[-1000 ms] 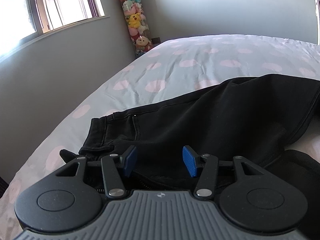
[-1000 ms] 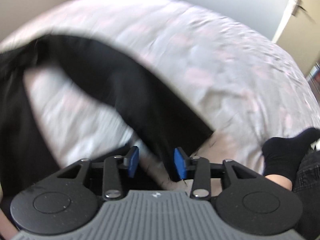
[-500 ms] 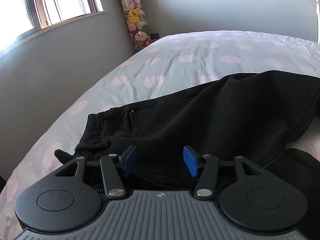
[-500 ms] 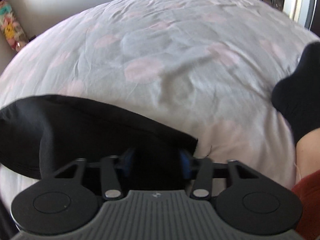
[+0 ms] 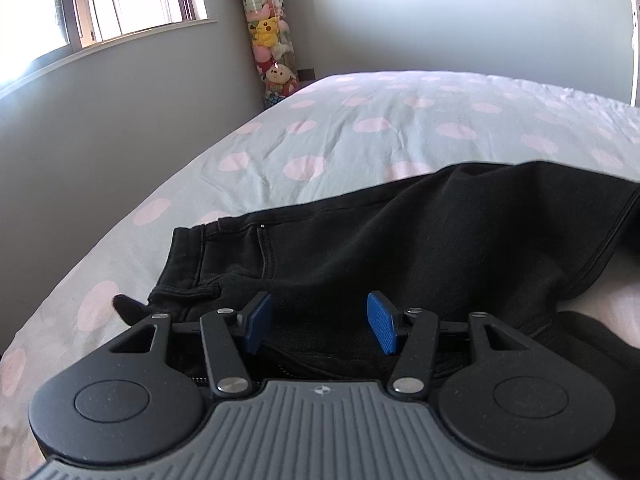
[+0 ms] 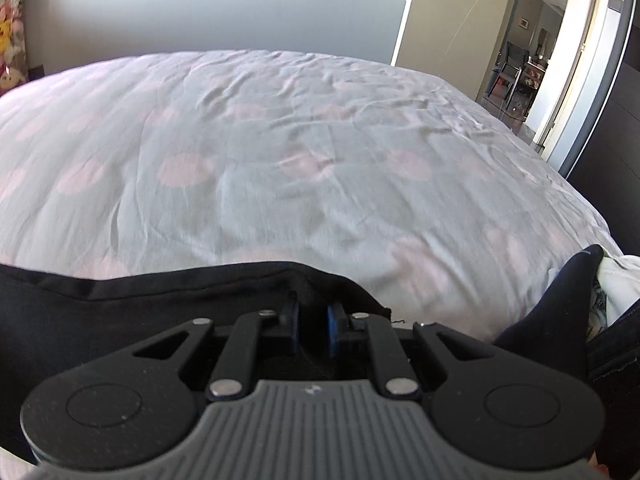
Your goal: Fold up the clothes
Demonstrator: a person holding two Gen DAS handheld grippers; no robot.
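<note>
Right tongs first: your blue pads have just been closing and now stand nearly together, with the black cloth of a trouser leg's end bunched between them, so you have a pinch on the hem. Your left tongs stand roughly half open and hold nothing; they hover low over the waist end of the trousers, cloth below the pads but none caught between them. The trousers are black, lying across the near side of the bed, waistband and pocket seam toward the left in the left view, one leg running off to the right, where a second dark fold lies just beside it. In the right view the hem edge runs leftward from your pads, flat on the spotted cover. A socked foot rests on the bed at the right edge, near your right tongs. By my reading you are at the start of a fold: leg end taken, waist end not yet pinned or gripped. The next move calls for carrying the hem across toward the waistband while keeping the pinch firm, and for your left tongs to hold the waist so the cloth does not drag. No brand, label or writing can be read on the trousers or the tongs; a tube of plush toys stands in the far corner.
</note>
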